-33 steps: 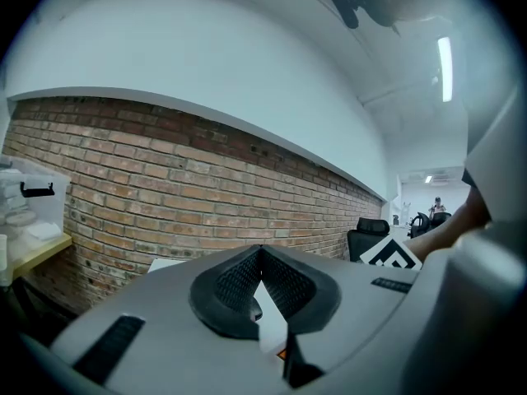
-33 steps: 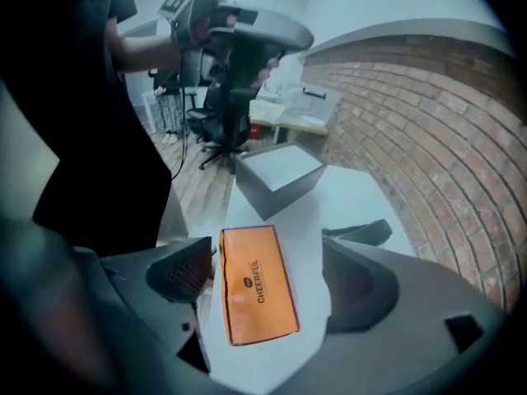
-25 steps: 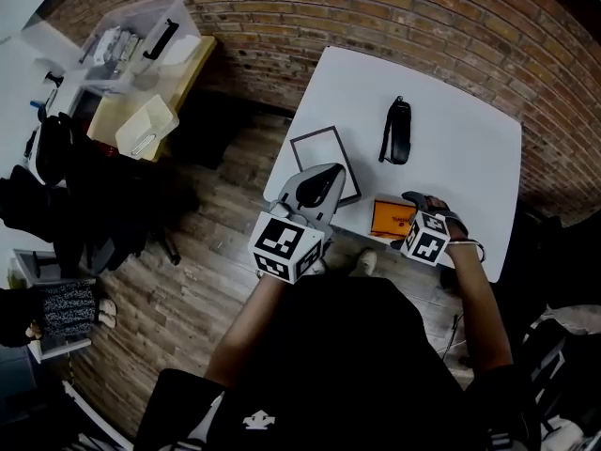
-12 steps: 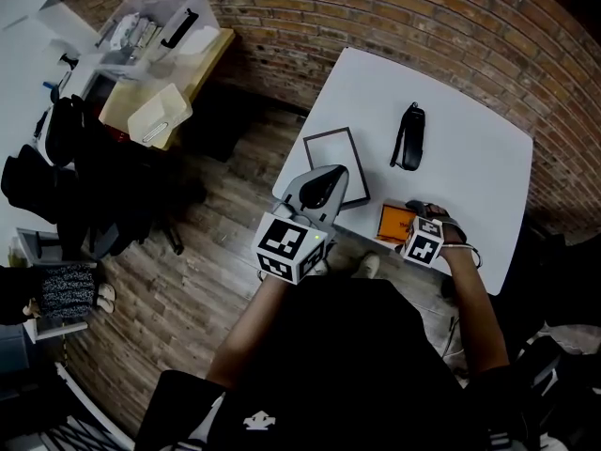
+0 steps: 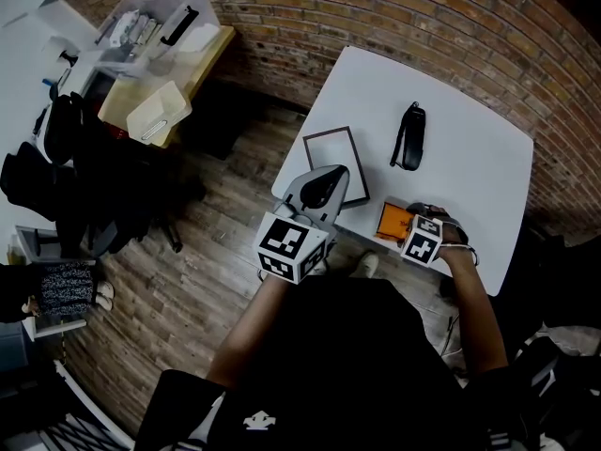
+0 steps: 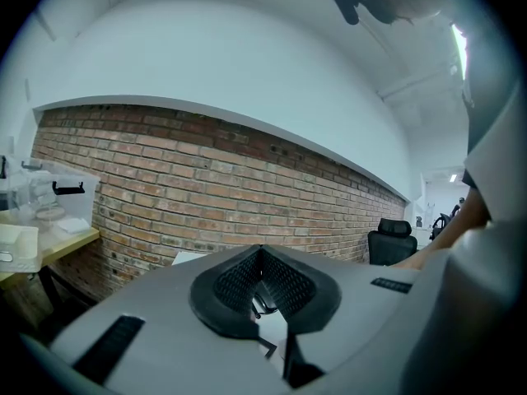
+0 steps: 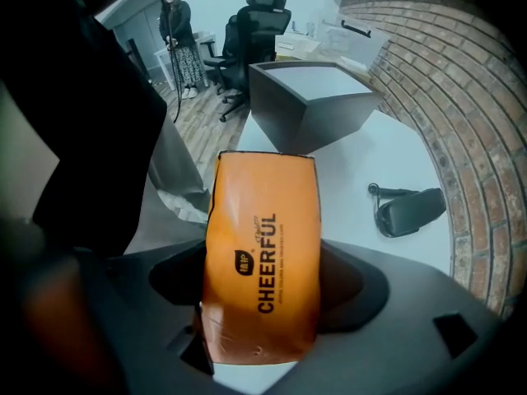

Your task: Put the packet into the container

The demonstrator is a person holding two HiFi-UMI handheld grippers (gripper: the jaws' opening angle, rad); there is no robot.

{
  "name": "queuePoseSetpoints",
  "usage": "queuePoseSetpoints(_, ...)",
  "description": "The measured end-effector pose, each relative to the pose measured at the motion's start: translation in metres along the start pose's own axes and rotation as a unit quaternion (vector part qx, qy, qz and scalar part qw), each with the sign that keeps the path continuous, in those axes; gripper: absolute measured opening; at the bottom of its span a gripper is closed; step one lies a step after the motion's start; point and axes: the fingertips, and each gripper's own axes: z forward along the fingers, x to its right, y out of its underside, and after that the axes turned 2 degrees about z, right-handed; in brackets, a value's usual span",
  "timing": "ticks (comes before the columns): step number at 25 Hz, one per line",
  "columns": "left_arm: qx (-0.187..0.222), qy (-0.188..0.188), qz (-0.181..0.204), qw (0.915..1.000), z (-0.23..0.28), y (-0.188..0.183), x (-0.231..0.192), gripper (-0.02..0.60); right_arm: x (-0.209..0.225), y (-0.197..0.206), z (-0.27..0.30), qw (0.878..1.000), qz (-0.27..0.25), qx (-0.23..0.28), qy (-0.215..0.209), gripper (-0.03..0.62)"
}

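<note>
An orange packet [image 7: 262, 253] lies flat on the white table [image 5: 470, 158] near its front edge and shows as an orange patch [image 5: 392, 221] in the head view. My right gripper [image 7: 262, 290] points straight down over it. Its jaws have just been closing, and the pads now touch both long edges of the packet. The container [image 5: 313, 158], a dark-rimmed box [image 7: 309, 105], stands to the left of the packet. My left gripper [image 5: 322, 188] hovers over the container's near corner. That gripper [image 6: 262, 252] is shut and empty.
A black pouch with a strap [image 5: 410, 137] lies further back on the table [image 7: 409, 211]. The table edge runs just in front of the packet. A side table with plastic bins [image 5: 155, 54] stands at far left. An office chair [image 7: 263, 11] and a person [image 7: 177, 23] are in the background.
My right gripper has sunk a little onto the orange packet. The head view has shifted slightly. The left gripper has stayed over the container's corner.
</note>
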Motion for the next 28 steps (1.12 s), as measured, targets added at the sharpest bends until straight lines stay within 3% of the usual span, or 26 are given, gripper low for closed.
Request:
queuePoseSetpoints(8,0.001,-0.01,-0.003,0.9999,-0.002,-0.001,-0.009,0.006,0.033,-0.015,-0.036,0.996,0.088,0.015,0.018,0.37)
queuePoseSetpoints(12,0.004,-0.019,-0.005,0.9998,-0.007,-0.001,-0.016,0.006,0.063,-0.042,-0.072,0.987,0.144,0.057,0.048,0.37)
queuePoseSetpoints(19,0.01,-0.046,-0.004,0.9989,-0.021,-0.004,-0.035,0.006,0.097,-0.108,-0.105,0.964,0.213,0.145,0.061,0.37)
queuePoseSetpoints(28,0.02,-0.089,-0.016,0.9957,-0.052,-0.003,-0.057,0.006,0.112,-0.194,-0.112,0.917,0.334,0.21,0.06,0.37)
